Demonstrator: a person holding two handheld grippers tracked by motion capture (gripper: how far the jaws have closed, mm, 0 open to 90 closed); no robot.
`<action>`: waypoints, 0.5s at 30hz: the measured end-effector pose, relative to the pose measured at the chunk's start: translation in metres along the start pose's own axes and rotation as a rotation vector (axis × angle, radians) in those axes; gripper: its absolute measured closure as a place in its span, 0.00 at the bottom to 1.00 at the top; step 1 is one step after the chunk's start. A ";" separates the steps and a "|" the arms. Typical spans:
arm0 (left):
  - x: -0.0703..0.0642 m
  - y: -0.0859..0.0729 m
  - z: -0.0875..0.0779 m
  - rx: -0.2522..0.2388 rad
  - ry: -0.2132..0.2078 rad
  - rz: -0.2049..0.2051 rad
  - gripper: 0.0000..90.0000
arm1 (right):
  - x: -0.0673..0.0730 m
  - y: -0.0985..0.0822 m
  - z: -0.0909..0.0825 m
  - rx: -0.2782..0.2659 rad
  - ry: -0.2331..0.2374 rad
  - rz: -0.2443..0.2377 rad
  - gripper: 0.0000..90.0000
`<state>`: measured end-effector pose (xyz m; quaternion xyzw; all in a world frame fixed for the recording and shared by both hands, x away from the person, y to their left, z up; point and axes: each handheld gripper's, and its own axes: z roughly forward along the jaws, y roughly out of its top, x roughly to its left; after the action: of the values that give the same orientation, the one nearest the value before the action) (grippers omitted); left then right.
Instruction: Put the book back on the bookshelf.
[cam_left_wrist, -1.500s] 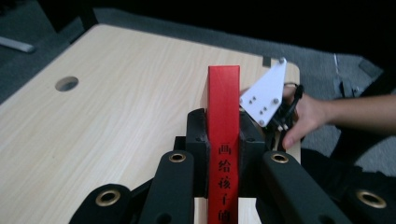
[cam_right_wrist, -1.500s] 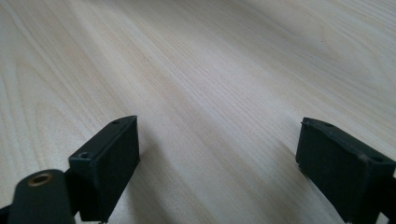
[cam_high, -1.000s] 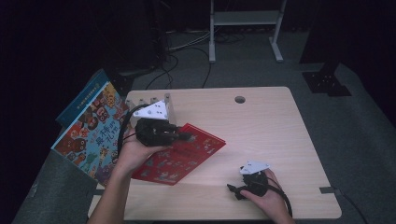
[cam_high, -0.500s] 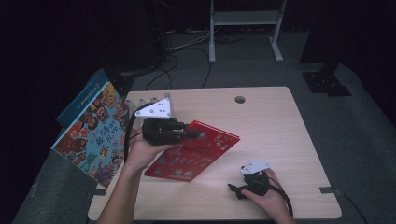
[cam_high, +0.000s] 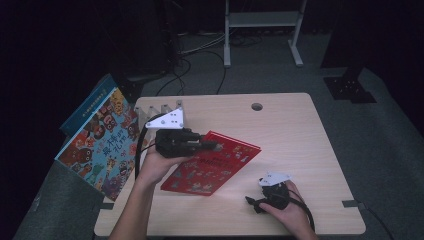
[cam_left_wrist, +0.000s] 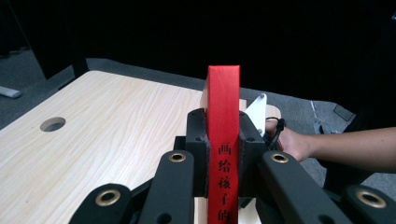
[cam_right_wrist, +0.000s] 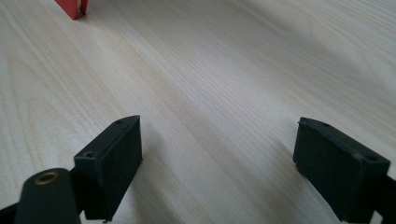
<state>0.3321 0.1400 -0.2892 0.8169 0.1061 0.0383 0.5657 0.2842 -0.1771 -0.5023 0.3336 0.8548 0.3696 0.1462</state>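
My left gripper is shut on the left edge of a thin red book at the middle of the wooden table. The book is tilted, with its gripped side raised and its near corner by the tabletop. In the left gripper view its red spine, printed with black characters, stands upright between the pads. My right gripper rests low at the table's front right, open; its jaws have just been closing a little, with only bare wood between them. A corner of the red book shows far ahead of them.
Large colourful picture books lean off the table's left edge. A small wooden rack stands at the back left corner. A round cable hole sits near the far edge. A white frame stands on the floor behind.
My left gripper has carried the red book to the right and lifted its gripped side. The right hand has stayed put.
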 end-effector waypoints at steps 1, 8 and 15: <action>-0.001 0.000 -0.002 0.003 0.003 0.001 0.88 | 0.000 0.000 0.000 0.000 0.002 0.002 0.16; -0.002 -0.003 -0.021 0.053 0.011 0.004 0.88 | 0.001 0.000 0.000 0.004 0.001 -0.002 0.17; -0.004 -0.009 -0.035 0.043 0.024 0.002 0.88 | 0.001 0.001 0.000 0.004 -0.001 -0.009 0.17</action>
<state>0.3205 0.1739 -0.2848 0.8284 0.1131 0.0464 0.5467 0.2838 -0.1760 -0.5015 0.3302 0.8570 0.3670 0.1478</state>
